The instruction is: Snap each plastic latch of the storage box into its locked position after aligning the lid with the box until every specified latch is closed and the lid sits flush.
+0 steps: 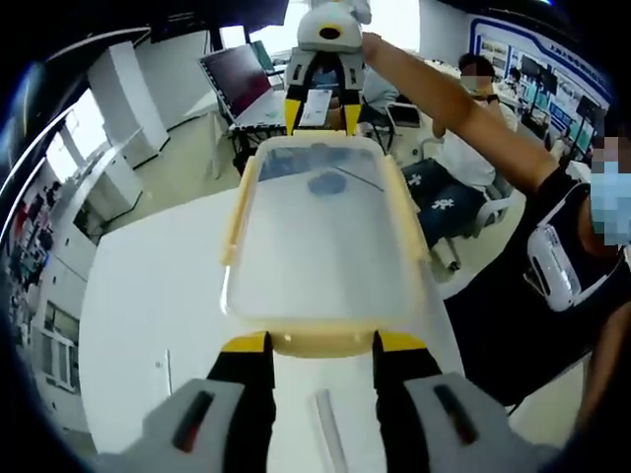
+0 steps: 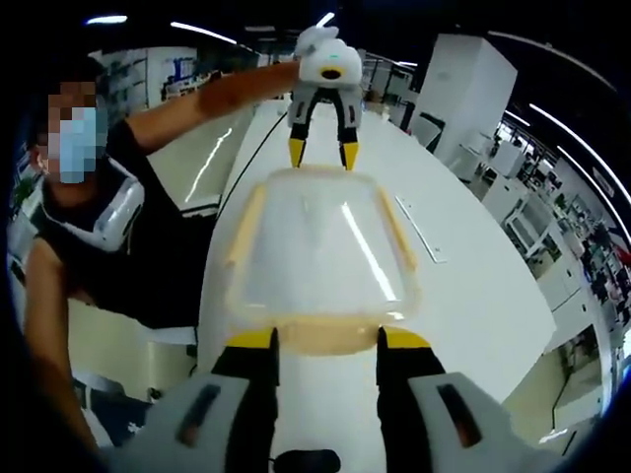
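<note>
A storage box with a clear lid [image 1: 320, 236] and pale yellow latches lies lengthwise on a white table [image 1: 148, 296]. In the left gripper view, my left gripper [image 1: 322, 343] stands open, its yellow-tipped jaws on either side of the near end latch [image 1: 321, 330]. At the far end my right gripper [image 1: 321, 116] hangs open over the box's rim. The right gripper view shows the same lid [image 2: 320, 236] from the other end. There my right gripper [image 2: 327, 338] is open around its end latch [image 2: 325, 327], with the left gripper [image 2: 322, 154] open at the far end. Long side latches [image 1: 233, 212] run along both edges.
A thin clear strip [image 1: 328, 434] lies on the table beside the box, also visible as the strip [image 2: 419, 229]. A person in a black shirt [image 2: 118, 246] stands at the table's edge, and another person [image 1: 463, 148] sits beyond. A laptop [image 1: 237, 79] is on a far desk.
</note>
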A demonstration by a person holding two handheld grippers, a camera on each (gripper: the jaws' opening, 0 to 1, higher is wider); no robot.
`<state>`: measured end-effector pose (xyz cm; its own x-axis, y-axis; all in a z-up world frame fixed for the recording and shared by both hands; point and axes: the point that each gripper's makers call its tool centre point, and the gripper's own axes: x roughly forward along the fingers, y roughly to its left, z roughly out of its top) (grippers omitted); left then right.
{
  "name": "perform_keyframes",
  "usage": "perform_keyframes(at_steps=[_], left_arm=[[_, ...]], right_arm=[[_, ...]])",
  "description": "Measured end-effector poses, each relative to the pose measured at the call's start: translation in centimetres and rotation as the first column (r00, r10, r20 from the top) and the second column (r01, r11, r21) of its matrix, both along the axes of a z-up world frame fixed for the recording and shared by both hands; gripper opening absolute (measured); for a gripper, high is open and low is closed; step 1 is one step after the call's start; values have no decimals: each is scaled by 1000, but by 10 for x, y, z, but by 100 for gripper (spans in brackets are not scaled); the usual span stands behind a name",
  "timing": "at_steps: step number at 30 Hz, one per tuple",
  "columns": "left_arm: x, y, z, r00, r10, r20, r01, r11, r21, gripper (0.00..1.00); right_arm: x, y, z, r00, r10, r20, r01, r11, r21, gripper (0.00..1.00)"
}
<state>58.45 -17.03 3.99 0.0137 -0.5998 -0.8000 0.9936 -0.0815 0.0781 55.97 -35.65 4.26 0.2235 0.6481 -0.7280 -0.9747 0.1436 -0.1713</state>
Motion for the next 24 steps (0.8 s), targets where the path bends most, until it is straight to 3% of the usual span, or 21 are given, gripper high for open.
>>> perform_keyframes(at_steps=[7,24], left_arm=[[3,12,-17,1000,9,-9,-9,1000,-8,37],[3,35,-24,999,24,-33,-26,999,-46,37]], right_arm=[[8,9,-13,1000,8,-10,-8,1000,-5,35],[18,31,-25,999,41,-21,-41,999,0,35]])
